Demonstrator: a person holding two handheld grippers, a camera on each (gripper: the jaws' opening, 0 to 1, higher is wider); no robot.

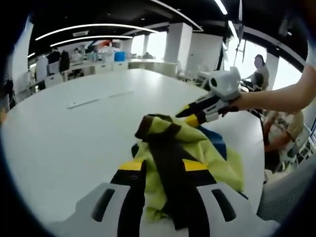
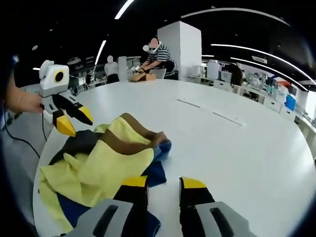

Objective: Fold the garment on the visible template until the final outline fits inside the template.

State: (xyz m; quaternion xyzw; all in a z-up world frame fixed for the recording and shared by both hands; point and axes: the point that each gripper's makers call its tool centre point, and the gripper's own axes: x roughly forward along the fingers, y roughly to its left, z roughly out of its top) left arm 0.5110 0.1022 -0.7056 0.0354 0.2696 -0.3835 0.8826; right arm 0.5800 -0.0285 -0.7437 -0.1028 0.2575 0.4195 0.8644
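White and broad, the tabletop [image 1: 74, 143] stretches back toward an open office with desks, pillars and curved ceiling lights; two thin strips lie flat on it well beyond the cloth.

Going left to right in the left gripper view, bare tabletop comes first, then the left gripper [image 1: 164, 180] rising from the bottom edge, its yellow-tipped jaws standing apart on either side of a dark brown band of the garment [image 1: 197, 148]. The band runs between them, but I cannot tell whether they pinch it. The garment is a crumpled heap of yellow-green cloth with brown trim and a patch of blue, lying on the tabletop near its right edge. Just past it, the right gripper [image 1: 190, 117] reaches in from the right, a hand [image 1: 236, 102] behind it and its tips at the far edge of the cloth. People sit further right.

In the right gripper view, the left gripper [image 2: 75, 122] hangs at the left, jaws spread, just above the heap's far corner. The garment [image 2: 108, 163] fills the lower left. The right gripper [image 2: 164, 183] has its jaws parted and gripping nothing, one tip over the blue edge, the other over bare tabletop. Seated people show beyond the tabletop.
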